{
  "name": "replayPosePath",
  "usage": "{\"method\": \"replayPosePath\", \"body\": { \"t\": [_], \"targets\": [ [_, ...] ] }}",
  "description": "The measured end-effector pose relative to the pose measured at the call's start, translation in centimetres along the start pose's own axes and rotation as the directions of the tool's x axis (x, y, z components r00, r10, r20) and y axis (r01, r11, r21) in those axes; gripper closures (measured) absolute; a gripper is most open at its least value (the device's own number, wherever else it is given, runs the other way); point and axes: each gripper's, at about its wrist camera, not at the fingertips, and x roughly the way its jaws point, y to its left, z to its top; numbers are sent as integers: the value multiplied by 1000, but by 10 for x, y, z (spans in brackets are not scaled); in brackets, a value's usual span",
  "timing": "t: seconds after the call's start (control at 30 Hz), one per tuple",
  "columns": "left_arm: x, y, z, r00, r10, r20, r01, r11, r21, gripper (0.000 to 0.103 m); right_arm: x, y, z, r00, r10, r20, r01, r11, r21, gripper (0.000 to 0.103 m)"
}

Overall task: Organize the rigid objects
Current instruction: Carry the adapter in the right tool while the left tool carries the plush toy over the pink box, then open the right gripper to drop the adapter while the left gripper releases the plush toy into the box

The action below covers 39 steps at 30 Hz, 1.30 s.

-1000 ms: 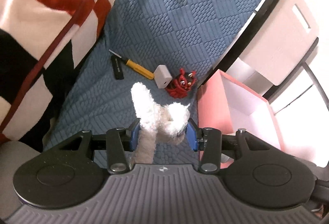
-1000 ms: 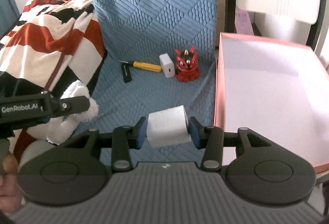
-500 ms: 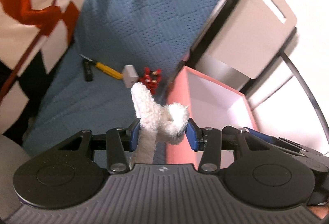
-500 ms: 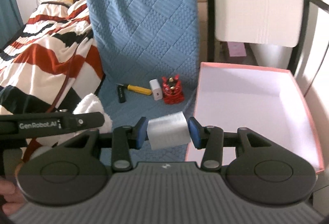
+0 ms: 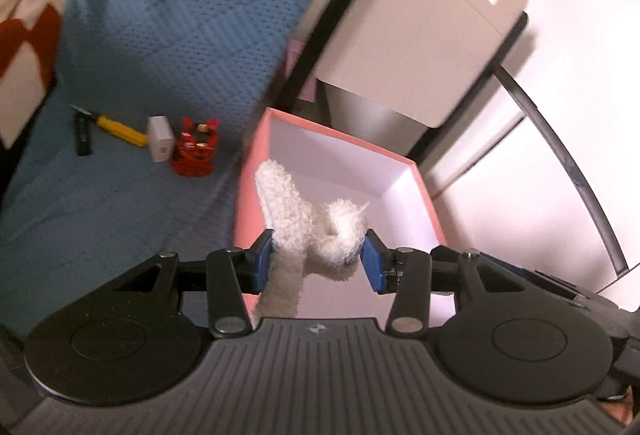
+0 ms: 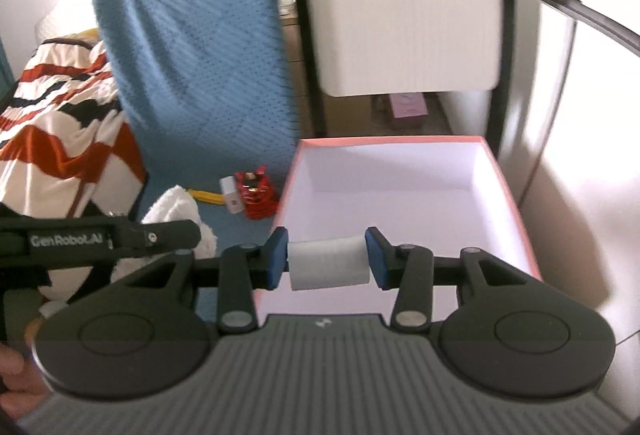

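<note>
My left gripper [image 5: 318, 259] is shut on a white plush toy [image 5: 308, 219] and holds it above the near left corner of the pink box [image 5: 256, 163]. My right gripper [image 6: 327, 259] is shut on a white foam block [image 6: 328, 261] above the near edge of the pink box [image 6: 516, 211]. On the blue cover lie a red figurine [image 5: 196, 147], a white charger [image 5: 161, 143], a yellow-handled screwdriver [image 5: 120, 129] and a black stick [image 5: 83, 133]. The left gripper with the plush toy [image 6: 180, 211] shows at the left of the right wrist view.
The pink box is white inside and holds nothing I can see. A grey chair back [image 5: 420, 27] stands behind it. A striped red, white and black blanket [image 6: 60, 139] lies to the left of the blue cover [image 6: 192, 47].
Both grippers have risen and moved right, from over the blue cover to over the pink box, each still holding its object.
</note>
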Motion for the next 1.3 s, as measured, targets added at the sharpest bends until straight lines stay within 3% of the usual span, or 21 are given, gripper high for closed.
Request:
{"method": "replayPosePath", "body": {
  "t": [0.3, 0.73, 1.03, 1.1, 1.3],
  "targets": [
    [73, -49, -3, 995, -25, -94, 30, 998, 61, 51, 19, -65, -7, 994, -86, -60, 89, 994, 55, 58],
    [164, -67, -31, 967, -1, -257, 28, 994, 104, 51, 88, -117, -39, 970, -91, -225, 125, 982, 142, 58],
    [197, -65, -44, 950, 22, -311, 14, 994, 112, 50, 122, -135, -56, 949, -83, -303, 135, 979, 155, 58],
    [201, -64, -44, 948, 24, -319, 12, 994, 110, 46, 125, -136, -57, 949, -79, -305, 133, 978, 160, 59],
    [195, -63, -43, 952, 14, -307, 19, 994, 104, 44, 127, -142, -53, 950, -83, -301, 139, 976, 170, 59]
  ]
}}
